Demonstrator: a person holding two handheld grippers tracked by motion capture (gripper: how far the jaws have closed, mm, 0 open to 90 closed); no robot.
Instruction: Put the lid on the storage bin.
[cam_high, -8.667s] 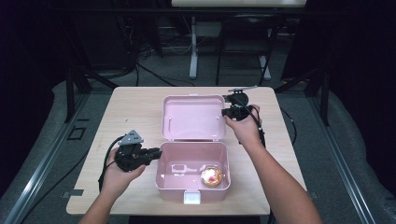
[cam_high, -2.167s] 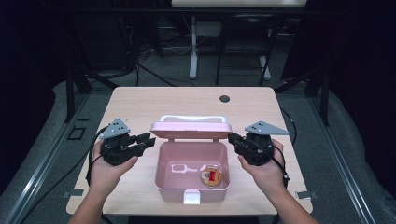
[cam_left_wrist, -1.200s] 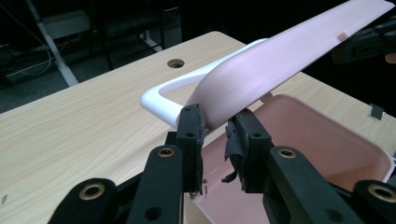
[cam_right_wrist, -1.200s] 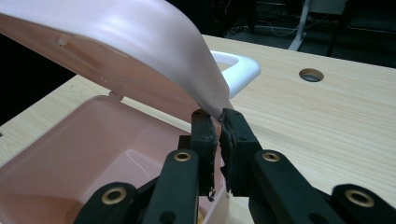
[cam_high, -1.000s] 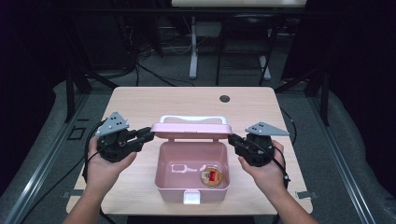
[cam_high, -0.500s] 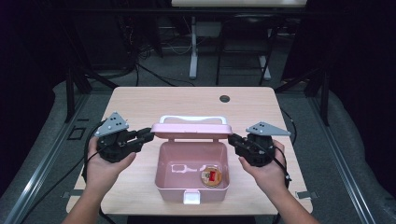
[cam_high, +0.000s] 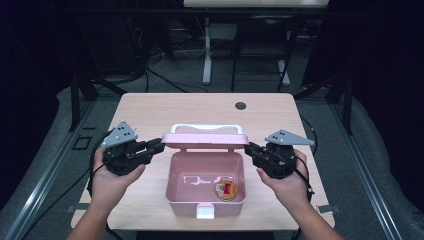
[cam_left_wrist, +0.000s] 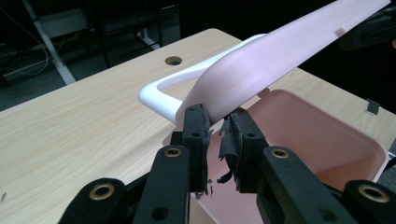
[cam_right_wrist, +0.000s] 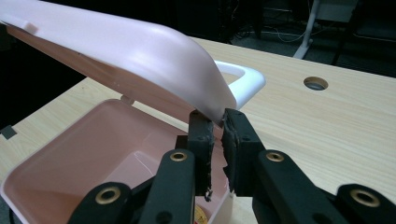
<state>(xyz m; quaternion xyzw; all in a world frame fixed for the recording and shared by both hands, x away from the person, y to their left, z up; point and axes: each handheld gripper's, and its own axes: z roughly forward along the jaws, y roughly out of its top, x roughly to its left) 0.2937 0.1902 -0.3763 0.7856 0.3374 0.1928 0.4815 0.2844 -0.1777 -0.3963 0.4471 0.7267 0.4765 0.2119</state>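
While the pink box (cam_high: 205, 192) stands open near the front edge of the wooden table (cam_high: 200, 107), its lid (cam_high: 204, 140) is lifted at a slant above the back of the box, with the white handle (cam_high: 206, 128) pointing away from the person. At the left end of the lid, the left gripper (cam_high: 156, 146) has the edge between its two jaws, and in the left gripper view the pads (cam_left_wrist: 195, 122) press on the pink corner. In the same way the right gripper (cam_high: 248, 148) is clamped on the right end of the lid; the right gripper view shows the rounded corner (cam_right_wrist: 212, 103) pinched between its jaws. Each gripper rests in a hand that comes from the bottom of the high view. Inside the box, on its floor at the right, lies a small round orange thing (cam_high: 225, 189). A round hole (cam_high: 240, 105) is in the table behind the box.
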